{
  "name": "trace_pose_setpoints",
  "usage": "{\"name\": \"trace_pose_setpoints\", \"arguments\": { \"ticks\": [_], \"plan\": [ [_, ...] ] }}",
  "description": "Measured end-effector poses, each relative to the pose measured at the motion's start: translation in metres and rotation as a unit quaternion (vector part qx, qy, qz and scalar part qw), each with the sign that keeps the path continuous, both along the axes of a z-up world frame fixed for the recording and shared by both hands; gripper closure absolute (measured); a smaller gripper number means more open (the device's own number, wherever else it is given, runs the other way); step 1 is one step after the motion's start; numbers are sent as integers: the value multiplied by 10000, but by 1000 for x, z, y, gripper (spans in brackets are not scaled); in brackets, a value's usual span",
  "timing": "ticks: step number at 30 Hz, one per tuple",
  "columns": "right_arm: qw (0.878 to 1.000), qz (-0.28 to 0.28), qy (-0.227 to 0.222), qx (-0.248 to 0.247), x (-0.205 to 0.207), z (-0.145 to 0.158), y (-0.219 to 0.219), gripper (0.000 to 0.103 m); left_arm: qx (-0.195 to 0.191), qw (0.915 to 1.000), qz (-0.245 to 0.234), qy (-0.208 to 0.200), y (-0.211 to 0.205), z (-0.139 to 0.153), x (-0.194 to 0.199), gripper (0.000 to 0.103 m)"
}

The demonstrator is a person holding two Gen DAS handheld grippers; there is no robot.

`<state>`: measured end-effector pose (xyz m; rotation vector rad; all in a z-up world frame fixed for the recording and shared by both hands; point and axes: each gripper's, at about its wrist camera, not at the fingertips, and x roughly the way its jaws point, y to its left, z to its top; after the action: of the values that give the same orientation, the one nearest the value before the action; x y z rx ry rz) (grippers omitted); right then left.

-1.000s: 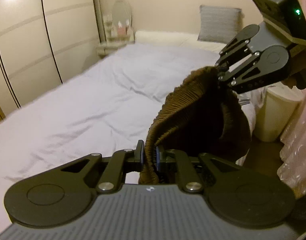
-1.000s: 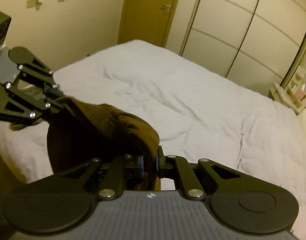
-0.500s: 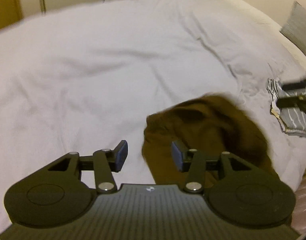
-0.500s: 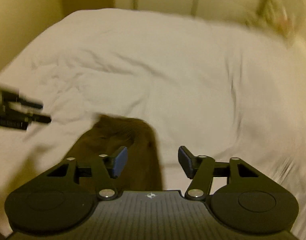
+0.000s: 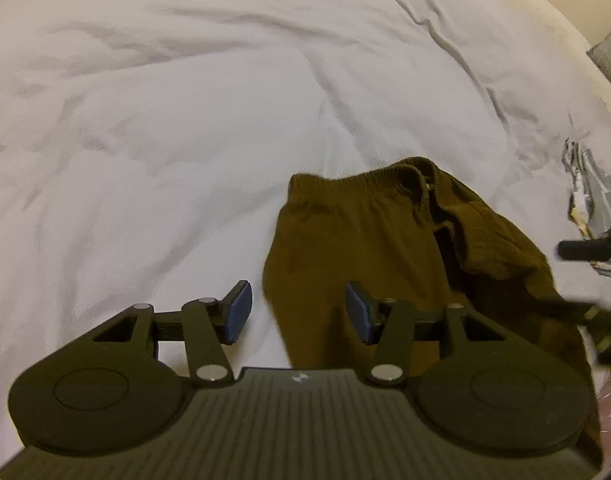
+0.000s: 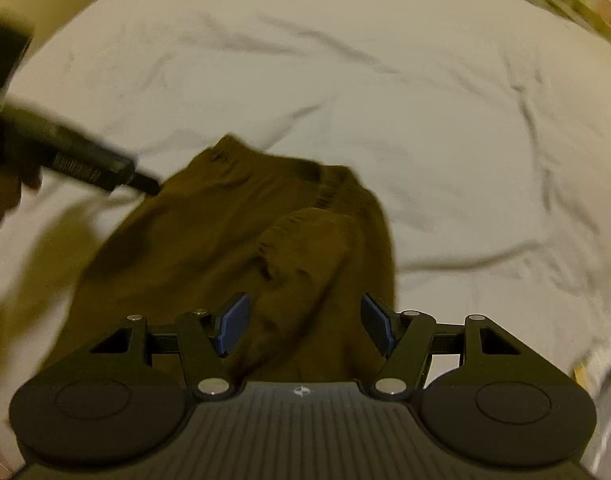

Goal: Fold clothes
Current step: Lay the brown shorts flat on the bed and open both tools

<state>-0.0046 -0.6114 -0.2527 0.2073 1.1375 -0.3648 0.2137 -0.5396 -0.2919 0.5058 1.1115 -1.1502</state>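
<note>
The garment (image 5: 365, 240) is plain dark brown on a white bed sheet (image 5: 185, 120). Both black claws carry blue pads (image 6: 233, 322). Right of the garment lies grey-and-white striped fabric (image 5: 593, 200).

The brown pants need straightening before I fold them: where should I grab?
Take the brown pants by the elastic waistband at its far edge, one corner per gripper, coming from above; that gathered band lies flat and exposed on the white duvet.

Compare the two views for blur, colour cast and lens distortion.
Left wrist: mostly sharp, sheet greyish-white, garment crisp, edges bowed by fisheye. Right wrist: yellower cast, the left gripper smeared by motion, edges bowed likewise.
</note>
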Motion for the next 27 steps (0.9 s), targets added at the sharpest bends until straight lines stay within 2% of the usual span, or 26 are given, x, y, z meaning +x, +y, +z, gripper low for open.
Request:
{"name": "trace_pose_setpoints", "arguments": {
  "ticks": [1, 3, 5, 6, 7, 8, 9, 11, 14, 18, 20, 22, 23, 24, 25, 26, 27],
  "plan": [
    [9996, 150, 149, -183, 10, -14, 2, 41, 44, 10000, -31, -11, -8, -5, 1, 56],
    [9998, 50, 212, -46, 14, -30, -11, 56, 130, 9999, -80, -16, -20, -16, 2, 56],
    [9996, -70, 262, 117, 17, -46, -24, 97, 230, 9997, -86, 45, -34, -31, 7, 56],
    [9995, -220, 161, 162, 10, -42, -35, 100, 280, 9995, -64, 99, -39, -37, 8, 58],
    [9992, -329, 34, 203, 0, -36, -45, 101, 321, 9993, -25, 177, -44, -43, 10, 59],
    [9987, -466, -69, 217, -13, -27, -56, 101, 334, 9989, 57, 329, -47, -46, 13, 64],
    [9978, -606, -169, 227, -26, -18, -67, 101, 344, 9981, 134, 488, -49, -49, 15, 77],
    [9943, -961, -326, 324, -58, 1, -93, 101, 267, 9966, 244, 734, -49, -40, 19, 91],
    [9876, -1365, -567, 532, -102, 31, -129, 101, -37, 9976, 235, 652, -38, -3, 14, 94],
    [9879, -1106, -865, 666, -123, 73, -148, 101, -370, 9990, 58, 232, -22, 71, -2, 94],
    [9898, -874, -953, 594, -114, 86, -161, 101, -426, 9990, 115, 68, -18, 96, -2, 94],
    [9901, -766, -973, 665, -91, 86, -183, 101, -273, 9993, 249, -83, -30, 95, 10, 93],
    [9912, -723, -913, 624, -74, 78, -196, 95, -176, 9991, 348, -168, -36, 93, 16, 91],
    [9924, -681, -847, 574, -57, 70, -208, 67, -21, 9982, 537, -279, -44, 84, 23, 85],
    [9931, -781, -771, 409, -41, 59, -219, 48, 133, 9965, 726, -391, -53, 76, 31, 81],
    [9933, -894, -694, 232, -25, 47, -229, 27, 288, 9941, 915, -501, -61, 67, 38, 70],
    [9933, -972, -616, 47, -16, 39, -235, 32, 427, 9912, 1101, -604, -68, 59, 44, 65]
  ]
}}
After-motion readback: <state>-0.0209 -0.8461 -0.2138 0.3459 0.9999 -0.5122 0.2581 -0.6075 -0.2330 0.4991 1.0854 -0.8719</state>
